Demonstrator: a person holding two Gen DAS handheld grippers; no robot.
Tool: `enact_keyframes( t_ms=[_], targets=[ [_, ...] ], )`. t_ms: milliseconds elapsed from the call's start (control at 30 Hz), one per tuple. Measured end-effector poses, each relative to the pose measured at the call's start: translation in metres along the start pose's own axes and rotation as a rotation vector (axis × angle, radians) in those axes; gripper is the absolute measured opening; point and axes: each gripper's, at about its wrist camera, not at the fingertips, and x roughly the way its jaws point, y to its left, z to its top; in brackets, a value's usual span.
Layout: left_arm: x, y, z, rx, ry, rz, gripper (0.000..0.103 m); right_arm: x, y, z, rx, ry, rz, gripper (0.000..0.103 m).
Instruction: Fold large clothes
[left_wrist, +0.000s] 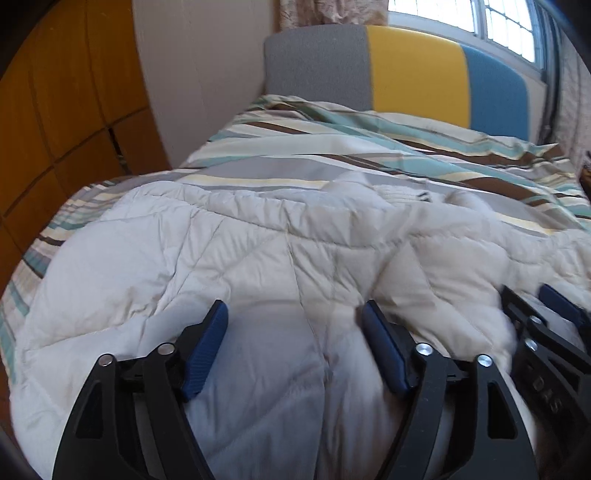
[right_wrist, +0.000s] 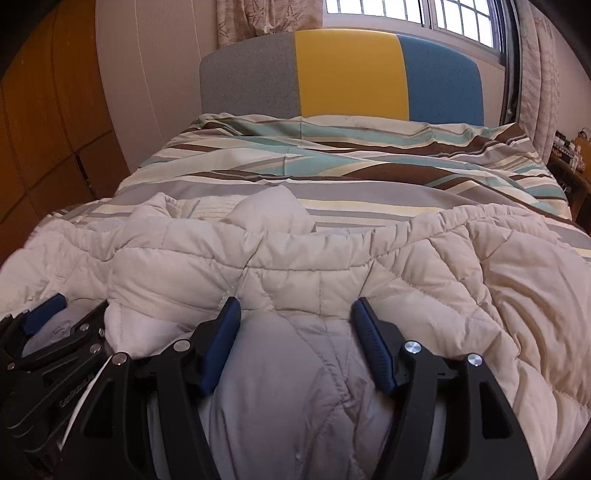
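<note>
Left wrist view: left gripper jaws wide, straddling padded jacket fold, nothing pinched; right gripper just beside.
Right wrist view: jacket spread crosswise on striped bed; right gripper similarly spread, pads not pressing.

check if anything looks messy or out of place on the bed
Nothing is damaged or spilled. The cream quilted jacket lies rumpled across the near end of the striped bedspread, its far edge bunched into uneven peaks rather than flat. The left gripper and right gripper both straddle puffy folds at its near edge.
</note>
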Motion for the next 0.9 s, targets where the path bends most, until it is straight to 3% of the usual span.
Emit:
enact_keyframes(
  t_ms=[133, 300, 433, 667, 900],
  targets=[
    [-0.025, 0.011, -0.005, -0.023, -0.025, -0.044, 0.084, -0.038, -0.001, -0.004, 0.006, -0.04, 0.02, 0.067],
    [-0.041, 0.007, -0.015, -0.04, -0.086, -0.079, 0.084, -0.071, -0.006, -0.018, -0.046, -0.095, -0.027, 0.069],
    [-0.027, -0.009, -0.022, 0.029, -0.094, -0.014, 0.092, -0.054, -0.01, -0.028, -0.065, -0.057, -0.058, 0.071],
    [-0.005, -0.01, -0.025, 0.042, -0.047, -0.028, 0.092, -0.026, -0.009, -0.035, -0.082, -0.023, -0.074, 0.072],
    [-0.016, -0.009, -0.028, 0.039, -0.053, -0.029, 0.093, -0.025, -0.012, -0.039, -0.086, -0.026, -0.078, 0.074]
  ],
)
